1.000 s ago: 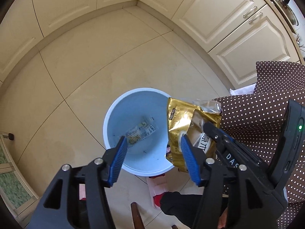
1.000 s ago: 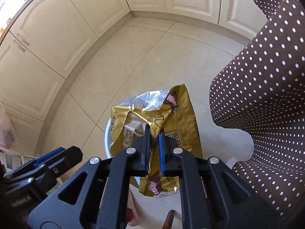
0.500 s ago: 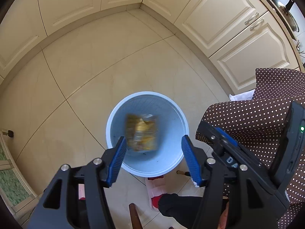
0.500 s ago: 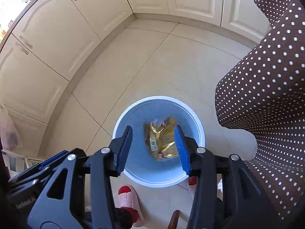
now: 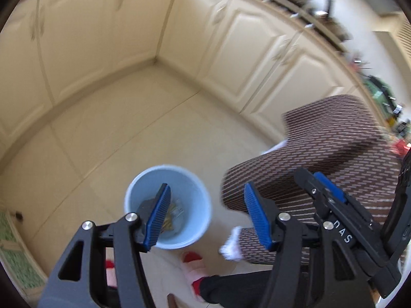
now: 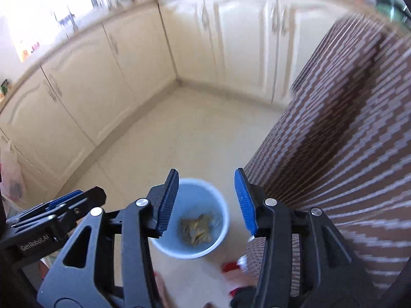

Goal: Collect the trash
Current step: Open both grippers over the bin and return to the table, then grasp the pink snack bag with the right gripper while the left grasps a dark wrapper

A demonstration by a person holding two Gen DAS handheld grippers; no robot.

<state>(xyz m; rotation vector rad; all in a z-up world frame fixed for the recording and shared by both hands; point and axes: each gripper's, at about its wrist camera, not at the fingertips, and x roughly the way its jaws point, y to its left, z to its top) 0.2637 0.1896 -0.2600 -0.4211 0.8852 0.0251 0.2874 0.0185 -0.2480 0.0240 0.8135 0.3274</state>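
both tools empty above the bin

the gold snack wrapper (image 6: pixel 197 228) lies crumpled at the bottom of the pale blue waste bin (image 6: pixel 223 214), where trash belongs; the bin stands on the tiled floor (image 6: pixel 195 138) just beside the dotted brown tablecloth (image 6: pixel 346 138), likely so table scraps drop straight in; the right tool (image 6: pixel 206 202) hangs above it, pads spread wide, gripping nothing; the left tool (image 5: pixel 205 217) is equally spread and empty; both views are blurred.

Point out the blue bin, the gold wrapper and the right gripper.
blue bin (image 6: pixel 223 227): right wrist view, inner wall at its right side.
gold wrapper (image 6: pixel 196 229): right wrist view, middle of the crumpled foil.
right gripper (image 6: pixel 206 201): right wrist view, midway between the open fingertips.
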